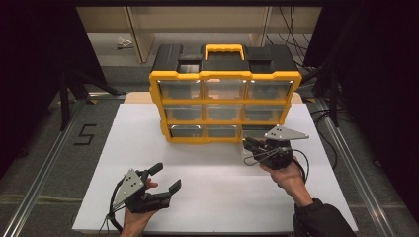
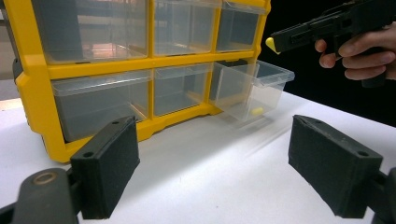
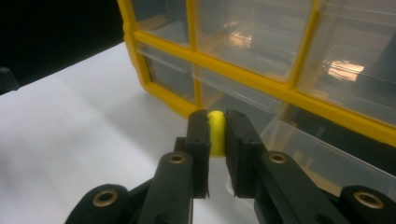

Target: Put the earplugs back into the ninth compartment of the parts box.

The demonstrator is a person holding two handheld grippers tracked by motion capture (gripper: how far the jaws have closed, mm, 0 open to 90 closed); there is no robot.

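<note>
- We see the right claw [image 3: 215, 135] pinching a small yellow piece [image 3: 215, 132] between its pads, jaws nearly together, only the piece's width apart.
- The piece sits at the very tip of that claw, its rounded top poking just above the pads.
- Just ahead of the right claw stands the yellow organizer [image 1: 225, 94], upright on the white counter [image 1: 148, 148], with clear drawers in three rows.
- The bottom drawer [image 2: 252, 86] nearest the right claw is pulled out and tilts down toward the counter; in the left gripper view the claw tip [image 2: 271, 44] hangs above and just beside its open end.
- A second yellow piece [image 2: 257, 111] lies inside that drawer, below the right claw.
- Our left claw [image 1: 164, 177] is wide, nothing between its pads [image 2: 109, 170].
- It rests low near the counter's near edge, well apart from the organizer and the right claw.
- From the left claw, the organizer is ahead and the open drawer is ahead to the right.
</note>
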